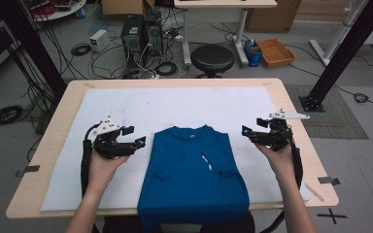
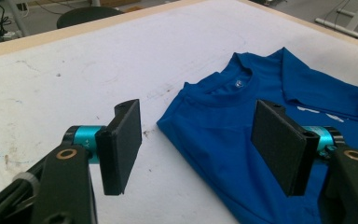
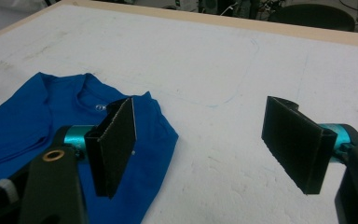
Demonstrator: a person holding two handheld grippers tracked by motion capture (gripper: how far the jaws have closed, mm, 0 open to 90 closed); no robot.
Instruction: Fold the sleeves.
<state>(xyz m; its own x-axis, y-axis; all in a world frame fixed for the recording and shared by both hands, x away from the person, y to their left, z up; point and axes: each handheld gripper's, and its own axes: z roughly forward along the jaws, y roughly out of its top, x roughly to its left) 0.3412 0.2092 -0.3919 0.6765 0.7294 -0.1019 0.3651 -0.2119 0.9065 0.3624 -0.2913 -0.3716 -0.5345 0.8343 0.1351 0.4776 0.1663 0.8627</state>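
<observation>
Surface: a wooden table [image 1: 291, 104] under a white mat [image 1: 141, 104], stained and faintly pencilled, which I see beneath both grippers. Room beyond my grippers: a black stool [image 1: 212, 59], computer towers [image 1: 141, 31] amid tangled cables, black frame posts to either side.

Containers: an orange tray [image 1: 276, 52] on the floor past the right gripper; I cannot make out any contents. A cardboard box [image 1: 122, 7] at the far wall, cut off by the frame.

Item: a blue T-shirt [image 1: 193, 172], folded with sleeves tucked in, collar pointing away from me, lying flat between the two grippers; its lower hem hangs over the near table edge, where it is hard to follow.

Left gripper [image 1: 135, 142]: jaws wide apart, nothing between them, just beside the shirt's shoulder.

Right gripper [image 1: 250, 132]: jaws wide apart, empty, near the other shoulder, clear of the cloth.
</observation>
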